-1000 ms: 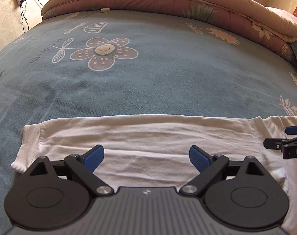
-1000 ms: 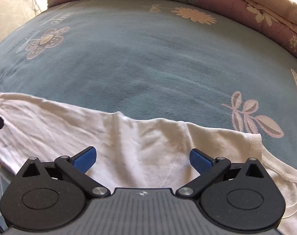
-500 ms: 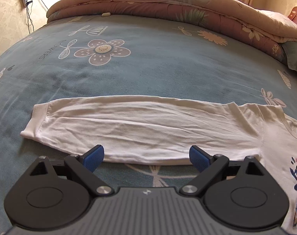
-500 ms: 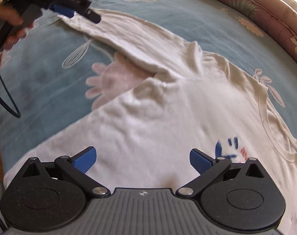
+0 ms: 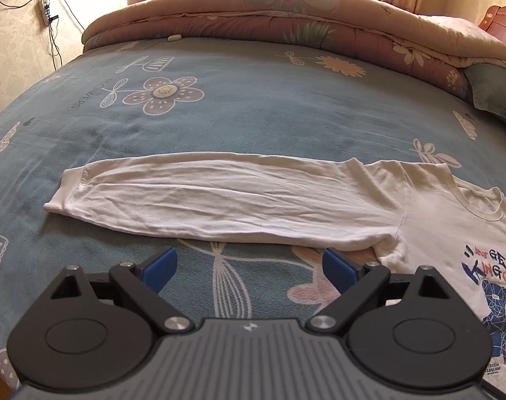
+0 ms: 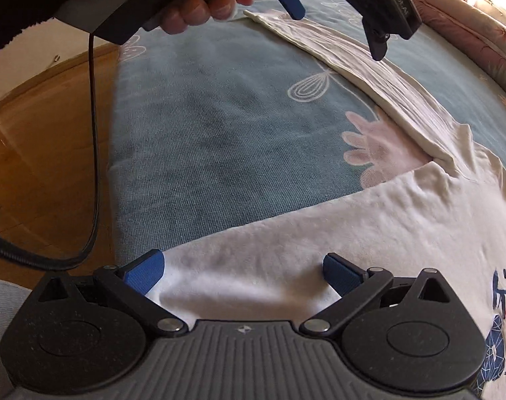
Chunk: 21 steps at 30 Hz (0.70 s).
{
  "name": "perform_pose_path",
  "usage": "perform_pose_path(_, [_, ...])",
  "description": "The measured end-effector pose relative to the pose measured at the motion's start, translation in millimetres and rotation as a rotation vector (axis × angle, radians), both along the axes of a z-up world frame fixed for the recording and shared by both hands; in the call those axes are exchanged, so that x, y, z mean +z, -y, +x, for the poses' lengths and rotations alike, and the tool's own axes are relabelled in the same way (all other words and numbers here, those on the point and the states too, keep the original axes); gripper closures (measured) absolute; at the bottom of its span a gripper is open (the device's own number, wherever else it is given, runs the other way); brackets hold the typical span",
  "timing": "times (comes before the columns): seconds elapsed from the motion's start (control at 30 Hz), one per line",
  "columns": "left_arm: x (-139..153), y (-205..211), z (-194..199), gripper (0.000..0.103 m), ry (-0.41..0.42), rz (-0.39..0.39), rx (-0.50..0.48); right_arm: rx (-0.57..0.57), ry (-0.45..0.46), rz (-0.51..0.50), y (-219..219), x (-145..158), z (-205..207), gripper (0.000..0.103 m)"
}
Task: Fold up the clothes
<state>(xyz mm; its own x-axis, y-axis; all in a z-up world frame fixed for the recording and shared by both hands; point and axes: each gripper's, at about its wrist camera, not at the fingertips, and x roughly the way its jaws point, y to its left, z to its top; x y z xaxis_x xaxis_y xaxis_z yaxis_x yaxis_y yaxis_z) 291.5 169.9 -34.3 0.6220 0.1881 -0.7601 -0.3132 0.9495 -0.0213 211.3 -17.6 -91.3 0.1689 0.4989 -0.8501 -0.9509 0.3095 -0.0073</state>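
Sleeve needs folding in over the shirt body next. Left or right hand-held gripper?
Left, probably. The left hand-held gripper is open, facing the outstretched sleeve. The right hand-held gripper, also open, sits over the shirt's lower edge.

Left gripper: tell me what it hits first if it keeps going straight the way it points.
Probably the shirt's outstretched sleeve. The left gripper is open over bare bedsheet, and the sleeve lies straight across its path just ahead. Depth is unclear, so it could touch the sheet first if it is angled down.
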Motion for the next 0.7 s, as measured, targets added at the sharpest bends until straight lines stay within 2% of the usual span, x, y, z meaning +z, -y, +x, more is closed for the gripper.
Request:
perform_pose_path(0.23, [-0.4,22.5,-6.8,0.009,-0.011,-0.052,-0.019,-0.166,0.047,-0.032,69.7,11.5,30.0,0.0])
perform_pose_path(0.4, [-7.5,49.0,-6.3,0.009,-0.067,-0.085,-0.157,-0.252,0.037,-0.088,119.7,10.8,35.6,0.0])
perform_pose_path(0.47, [-11.1,62.3,-6.6,0.009,-0.106,-0.117,-0.236,-0.254,0.037,-0.111,140.0,8.1,31.1,0.0])
perform_pose_path(0.7, [-19.4,113.3,-21.0,0.009,-0.217,-0.17,-0.47,-0.145,0.049,-0.173,197.7,0.8,-6.3,0.0])
